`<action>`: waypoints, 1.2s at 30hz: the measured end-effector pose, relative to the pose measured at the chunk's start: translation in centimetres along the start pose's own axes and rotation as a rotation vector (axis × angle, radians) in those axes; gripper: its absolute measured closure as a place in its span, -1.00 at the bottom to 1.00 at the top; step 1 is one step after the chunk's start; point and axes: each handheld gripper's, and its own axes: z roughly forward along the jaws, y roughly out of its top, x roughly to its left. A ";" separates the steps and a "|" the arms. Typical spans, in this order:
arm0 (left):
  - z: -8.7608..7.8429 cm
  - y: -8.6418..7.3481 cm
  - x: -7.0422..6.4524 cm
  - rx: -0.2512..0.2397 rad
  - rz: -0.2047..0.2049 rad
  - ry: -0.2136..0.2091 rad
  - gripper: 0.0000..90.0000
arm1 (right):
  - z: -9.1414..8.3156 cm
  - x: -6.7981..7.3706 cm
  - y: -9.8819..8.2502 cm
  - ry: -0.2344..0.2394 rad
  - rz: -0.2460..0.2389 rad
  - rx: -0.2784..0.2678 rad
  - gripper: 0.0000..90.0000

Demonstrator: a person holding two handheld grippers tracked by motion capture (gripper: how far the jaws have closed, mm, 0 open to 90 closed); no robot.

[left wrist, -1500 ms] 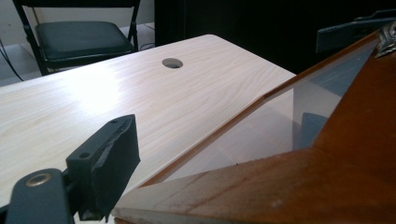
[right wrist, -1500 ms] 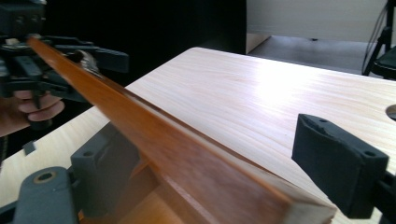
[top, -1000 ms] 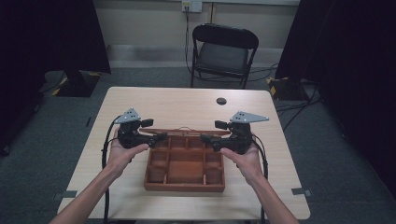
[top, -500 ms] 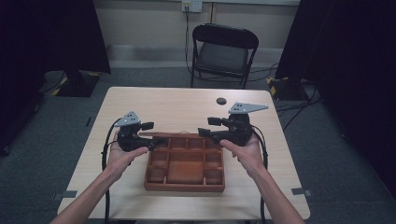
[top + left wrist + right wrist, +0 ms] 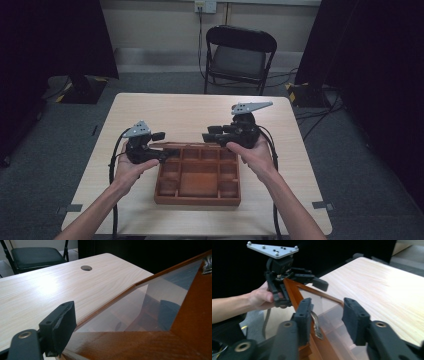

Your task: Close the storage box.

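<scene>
Now tray lid between half-open right hand-held gripper jaws, just closing, seemingly ungripped.

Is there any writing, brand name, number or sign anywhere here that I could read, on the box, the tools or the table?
None can be read.
Wooden box: no lettering on its wood or clear lid.
Left gripper and right gripper: plain black, their grey plates bear only small dots.
Table: bare wood grain, one round hole.
Wall outlet: too small to tell any marking.

One wooden tray; one clear lid; two grippers; one chair; one table.
</scene>
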 end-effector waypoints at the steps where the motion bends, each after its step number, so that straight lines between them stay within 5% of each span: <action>1: 0.0 0.0 0.0 -0.001 -0.001 0.000 -0.67 | 0.2 0.1 0.1 0.012 0.000 0.008 0.40; 14: -0.2 -0.6 -0.3 0.020 -0.002 -0.001 -0.66 | 2.1 0.6 0.0 0.058 0.011 0.131 0.56; 36: -0.2 -1.3 -0.7 0.034 0.023 0.001 -0.65 | 3.1 0.9 -0.5 0.103 0.041 0.189 0.82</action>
